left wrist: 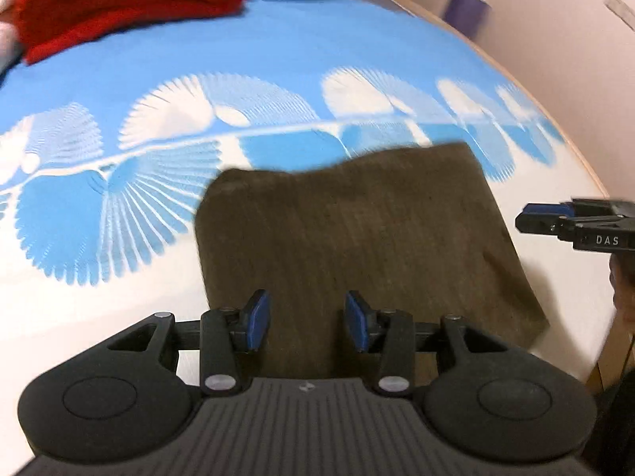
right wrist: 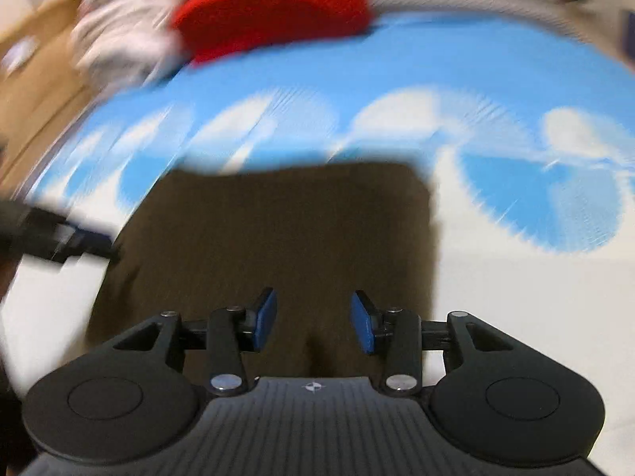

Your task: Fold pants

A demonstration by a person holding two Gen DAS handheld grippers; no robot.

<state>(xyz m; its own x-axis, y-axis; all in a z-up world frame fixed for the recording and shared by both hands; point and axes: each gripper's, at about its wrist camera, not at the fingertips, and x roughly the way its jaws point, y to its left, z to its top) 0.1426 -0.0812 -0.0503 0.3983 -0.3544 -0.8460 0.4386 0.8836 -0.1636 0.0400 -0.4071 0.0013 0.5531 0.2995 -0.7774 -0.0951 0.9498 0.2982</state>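
Jaws, left: left gripper (left wrist: 306,319) stands parted, blue pads (left wrist: 257,319) apart with nothing pinched; brown cloth shows only behind the gap, lower centre of the left wrist view.
Jaws, right: right gripper (right wrist: 313,319) likewise parted and empty, its pads (right wrist: 265,317) clear of the fabric seen below them. The same gripper shows side-on at the right edge of the left wrist view (left wrist: 555,220).
Pants: brown pants (left wrist: 357,246) lie flat as a compact, roughly rectangular packet in the middle of both views (right wrist: 285,238), near edge under both grippers, far edge toward the blue pattern.
Surface: bed cover (left wrist: 297,59), blue with white fan shapes in the upper half, plain white in the lower left and right around the pants.
Step in hand: judging by the tidy rectangle and both empty jaws, the fold looks largely made; either a last fold or a release and retreat is in hand. Which, I cannot tell.
Next move calls for: if another fold is wanted, each gripper must come down on a near corner, pinch all layers together and carry them evenly to the far edge.
Other items: red garment (left wrist: 131,4) bunched at the upper left, well apart from the pants; pale laundry (right wrist: 119,35) beside it, blurred.
Containers: none visible.
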